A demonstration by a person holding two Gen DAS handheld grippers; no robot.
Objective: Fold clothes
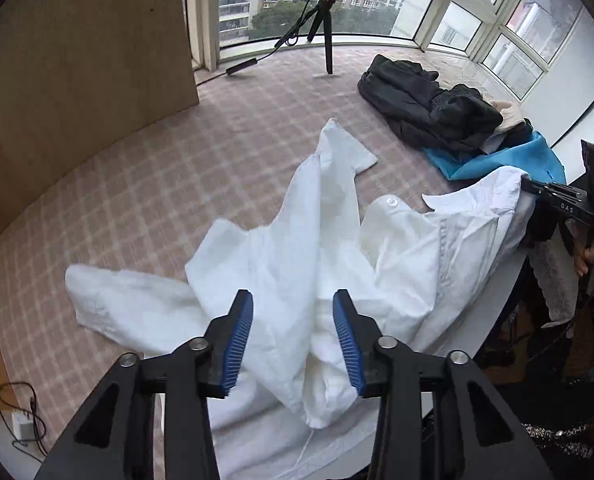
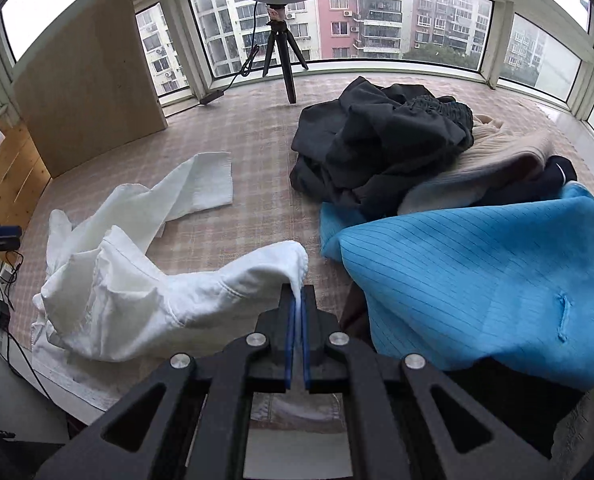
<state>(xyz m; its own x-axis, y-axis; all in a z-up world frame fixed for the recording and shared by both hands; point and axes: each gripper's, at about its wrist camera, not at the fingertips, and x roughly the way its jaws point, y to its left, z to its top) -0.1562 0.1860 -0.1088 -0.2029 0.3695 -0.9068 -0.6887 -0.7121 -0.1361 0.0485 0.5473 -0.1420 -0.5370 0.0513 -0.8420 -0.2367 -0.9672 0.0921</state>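
Two grippers: right gripper (image 2: pixel 297 304), lower centre, clenched on white shirt (image 2: pixel 145 280); left gripper (image 1: pixel 293 320) spread wide above the cloth.

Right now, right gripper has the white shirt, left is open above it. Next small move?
Probably lower the left gripper and close it on the white shirt beneath it. The right gripper pinches only one edge, so the shirt lies crumpled; a second grip lets it spread.
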